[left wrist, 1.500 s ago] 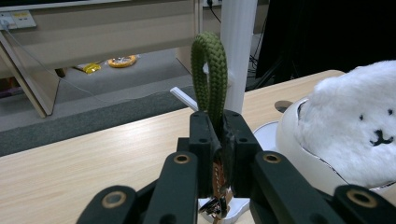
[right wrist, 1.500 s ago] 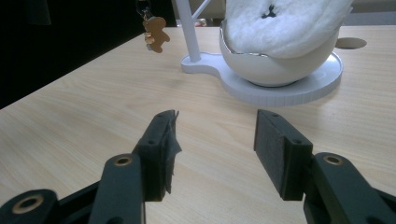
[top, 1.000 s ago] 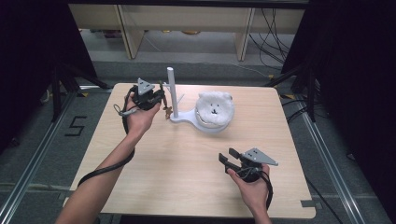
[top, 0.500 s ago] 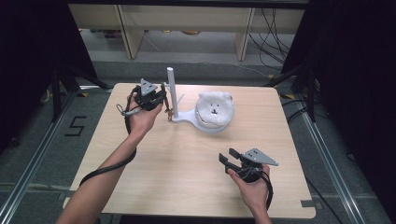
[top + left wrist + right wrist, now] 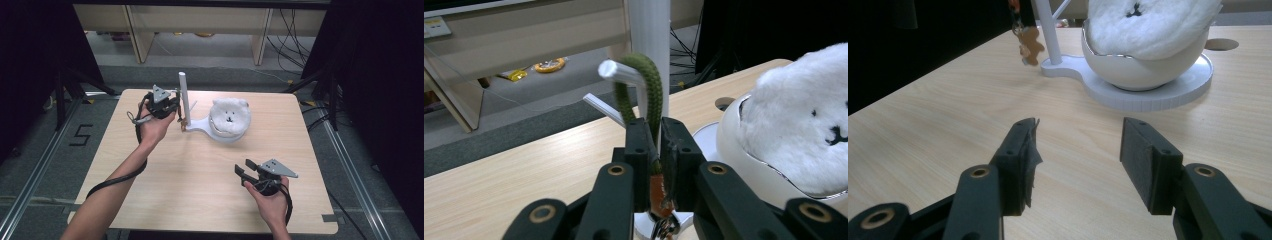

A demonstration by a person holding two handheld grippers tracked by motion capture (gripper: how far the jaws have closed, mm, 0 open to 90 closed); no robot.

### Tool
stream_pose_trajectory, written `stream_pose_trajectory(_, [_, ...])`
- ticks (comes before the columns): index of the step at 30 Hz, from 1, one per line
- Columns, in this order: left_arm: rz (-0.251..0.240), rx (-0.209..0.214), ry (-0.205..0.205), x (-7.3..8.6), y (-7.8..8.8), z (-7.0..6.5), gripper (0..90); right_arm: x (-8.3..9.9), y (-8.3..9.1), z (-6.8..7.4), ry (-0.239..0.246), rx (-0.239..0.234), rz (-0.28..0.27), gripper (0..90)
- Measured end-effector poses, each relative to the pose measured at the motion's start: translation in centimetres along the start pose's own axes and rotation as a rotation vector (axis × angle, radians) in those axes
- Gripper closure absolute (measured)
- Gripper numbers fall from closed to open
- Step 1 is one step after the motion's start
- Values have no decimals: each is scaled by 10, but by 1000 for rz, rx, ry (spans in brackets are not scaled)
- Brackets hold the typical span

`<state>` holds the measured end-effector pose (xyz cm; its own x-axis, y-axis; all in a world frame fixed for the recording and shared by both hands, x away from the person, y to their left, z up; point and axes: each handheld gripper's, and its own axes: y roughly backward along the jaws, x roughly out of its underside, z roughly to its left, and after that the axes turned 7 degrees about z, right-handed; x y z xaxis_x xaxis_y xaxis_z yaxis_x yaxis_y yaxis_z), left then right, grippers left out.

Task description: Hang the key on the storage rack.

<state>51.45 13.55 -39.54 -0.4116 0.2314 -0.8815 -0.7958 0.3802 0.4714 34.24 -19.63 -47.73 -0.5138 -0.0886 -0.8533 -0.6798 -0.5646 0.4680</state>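
The green cord loop (image 5: 644,85) hangs over a peg of the white stand (image 5: 183,95), its long axis running down into the left gripper (image 5: 655,150), whose jaws, just easing apart, pinch it. The right gripper (image 5: 1075,150) rests wide and empty on the bench (image 5: 200,170).

One stand (image 5: 212,131), one plush (image 5: 229,115) (white), one cord (image 5: 640,90).

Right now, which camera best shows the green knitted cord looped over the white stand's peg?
The left gripper view: the green knitted cord sits close, between the left gripper jaws. High view shows barely a speck; right gripper view shows its hanging charm.
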Motion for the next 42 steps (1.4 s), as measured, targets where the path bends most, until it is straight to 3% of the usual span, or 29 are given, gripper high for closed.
stream_pose_trajectory(5, [1, 12, -4, 4, 1, 0, 756, 0, 0, -2, 31, 6, -8, 497])
stream_pose_trajectory(6, [2, 19, -6, 5, 2, 0, 740, 0, 1, 0, -11, -5, 3, 497])
stream_pose_trajectory(8, [-1, 34, -3, 8, 5, 1, 730, 0, 1, -1, 0, 10, 8, 497])
stream_pose_trajectory(10, [3, 55, -12, 13, 9, 3, 671, 0, 2, -1, -7, 1, 8, 497])
stream_pose_trajectory(11, [1, 67, -14, 16, 10, 4, 646, 0, 2, -3, 14, 13, 9, 496])
stream_pose_trajectory(16, [2, 72, -26, 24, 17, 7, 528, 0, 2, -4, 27, 25, 7, 494])
stream_pose_trajectory(17, [1, 73, -22, 26, 19, 8, 528, 1, 3, -1, -23, 17, 25, 494])
stream_pose_trajectory(18, [6, 76, -23, 29, 23, 10, 493, 1, 2, -5, 12, 25, 15, 493])
stream_pose_trajectory(19, [6, 76, -23, 29, 23, 10, 485, 1, 2, -5, 12, 25, 15, 493])
stream_pose_trajectory(20, [4, 77, -22, 32, 27, 11, 476, 1, 1, -3, -26, 19, 16, 493])
stream_pose_trajectory(21, [4, 77, -22, 32, 27, 11, 465, 1, 1, -3, -26, 19, 16, 493])
stream_pose_trajectory(22, [5, 81, -23, 34, 30, 11, 465, 2, 0, -6, 10, 16, 0, 493])
stream_pose_trajectory(24, [4, 82, -29, 37, 35, 12, 445, 2, 0, -8, 16, 26, -3, 491])
stream_pose_trajectory(27, [8, 87, -33, 43, 43, 14, 435, 2, 1, -9, 22, 36, 5, 490])
stream_pose_trajectory(28, [19, 80, -43, 46, 45, 15, 428, 2, 2, -7, -21, 21, 14, 489])
stream_pose_trajectory(30, [34, 72, -48, 54, 53, 21, 418, 3, 2, -12, 1, 39, 11, 487])
stream_pose_trajectory(32, [29, 69, -41, 57, 55, 22, 416, 3, 2, -12, -20, 36, 16, 487])
stream_pose_trajectory(33, [30, 58, -52, 60, 58, 24, 415, 4, 1, -15, 4, 43, 9, 487])
stream_pose_trajectory(34, [31, 56, -50, 63, 61, 26, 413, 4, 1, -17, 7, 48, 10, 486])
stream_pose_trajectory(35, [28, 53, -43, 67, 64, 27, 412, 5, 2, -15, -25, 53, 17, 485])
stream_pose_trajectory(36, [29, 50, -43, 71, 67, 28, 410, 5, 1, -19, 15, 68, 10, 485])
stream_pose_trajectory(37, [24, 52, -38, 76, 70, 30, 408, 5, 4, -16, -41, 68, 42, 484])
stream_pose_trajectory(39, [25, 48, -25, 91, 78, 33, 399, 6, 1, -23, 3, 71, 21, 483])
stream_pose_trajectory(40, [25, 48, -25, 91, 78, 33, 396, 8, 1, -23, -18, 82, 26, 483])
stream_pose_trajectory(42, [22, 40, -8, 102, 84, 36, 392, 8, 2, -25, -4, 91, 26, 483])
